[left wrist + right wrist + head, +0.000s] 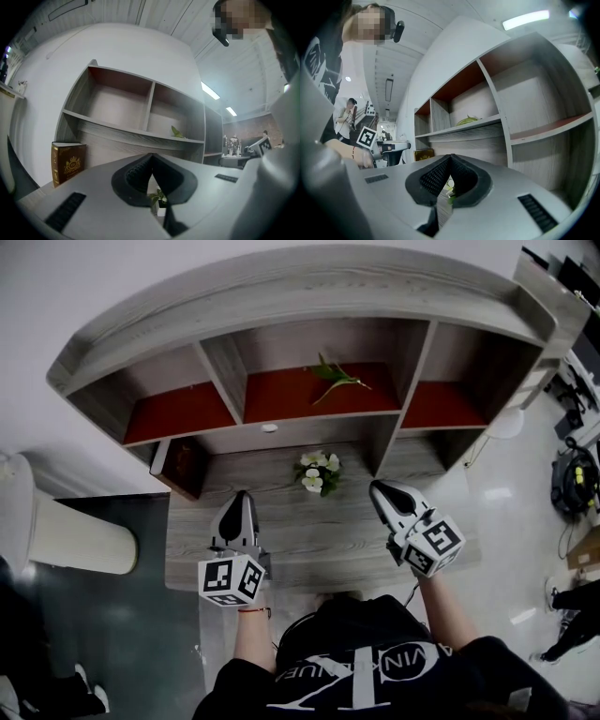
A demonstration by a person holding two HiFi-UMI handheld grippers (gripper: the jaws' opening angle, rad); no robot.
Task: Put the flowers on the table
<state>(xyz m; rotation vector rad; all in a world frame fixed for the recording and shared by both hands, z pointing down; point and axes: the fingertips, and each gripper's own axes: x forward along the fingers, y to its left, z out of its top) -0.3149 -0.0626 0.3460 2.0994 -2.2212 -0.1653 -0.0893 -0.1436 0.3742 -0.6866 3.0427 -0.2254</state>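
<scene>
left tool (242,497): jaws pressed together with nothing in them, hovering over the front left of the bench (309,545).
right tool (380,489): same deal, pressed together and empty, over the front right.
flowers (319,472): a small white bunch with green leaves, standing on the bench mid-back. It's just in front of the shelf unit (281,292), ahead of both tools and touching neither.
sprig (335,379): a green leafy stem lying on the red floor of the middle compartment (281,397). I can't tell if it belongs to the job.
step: I'd say the white bunch is already where it should be. If the sprig counts, that's what's left.
how to do it well: spread the jaws before you reach in, and come in level so you clear the compartment's top. Pinch the stem rather than the leaves, since it looks thin and floppy. Lift only a touch, draw straight out, then set it down beside the bunch without nudging it.
surface: grey wood grain, mostly bare. A dark book (184,465) stands at the back left, under the left compartment.
room: glossy pale floor (506,521) with cables and gear (572,479) on your right, and a pale cylinder (80,538) on your left.
</scene>
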